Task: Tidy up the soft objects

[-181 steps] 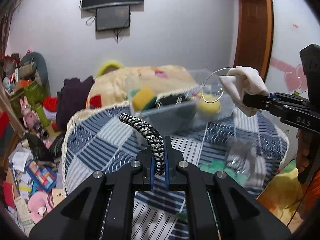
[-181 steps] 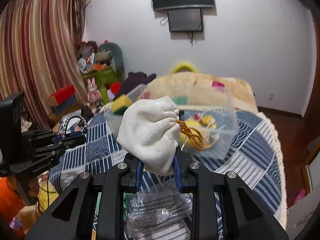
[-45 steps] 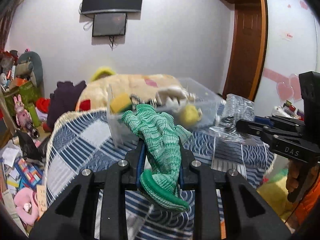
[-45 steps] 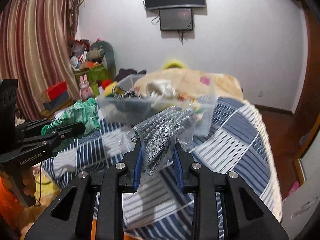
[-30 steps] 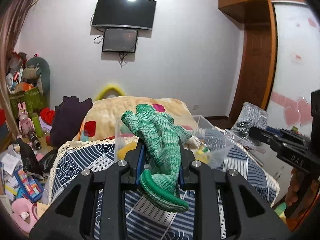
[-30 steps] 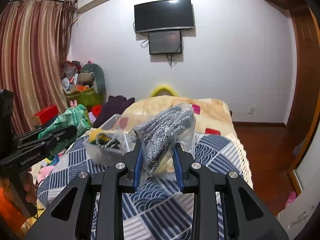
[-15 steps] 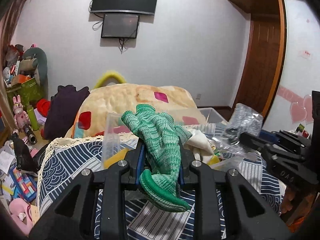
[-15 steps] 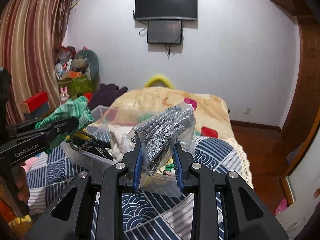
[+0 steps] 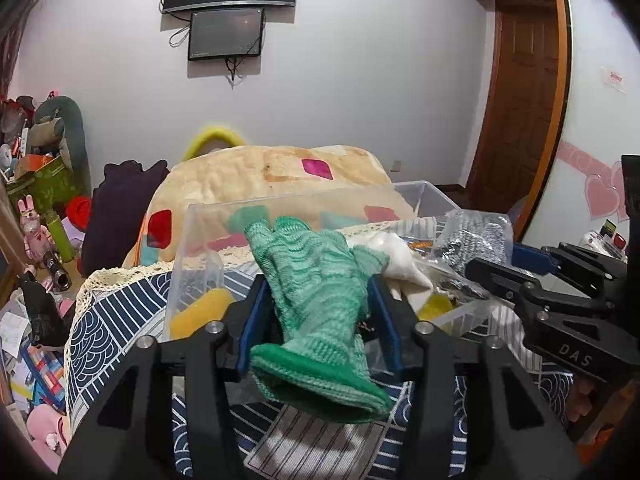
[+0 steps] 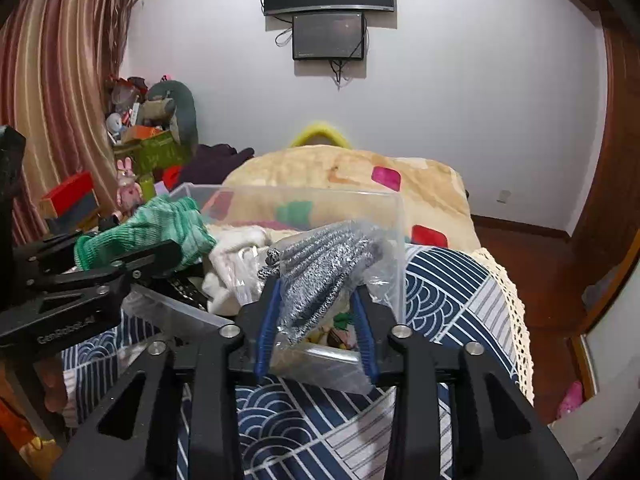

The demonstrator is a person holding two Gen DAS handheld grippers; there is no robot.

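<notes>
My left gripper (image 9: 318,312) has opened, and the green knit glove (image 9: 316,292) lies loose between its spread fingers, over the near wall of the clear plastic bin (image 9: 200,248). My right gripper (image 10: 316,304) has also opened; the bag of grey gloves (image 10: 320,268) rests between its fingers over the bin (image 10: 396,232). The green glove shows at the left in the right wrist view (image 10: 160,228). A white cloth pouch (image 9: 396,256) lies inside the bin.
The bin stands on a bed with a blue patterned cover (image 10: 444,280). A cream blanket (image 9: 280,176) is heaped behind it. Toys and boxes (image 9: 36,200) crowd the left side. A wooden door (image 9: 516,120) is at the right.
Both grippers moved in over the bin and their fingers spread apart. The green glove and the bagged grey gloves now sit loose between the fingers.
</notes>
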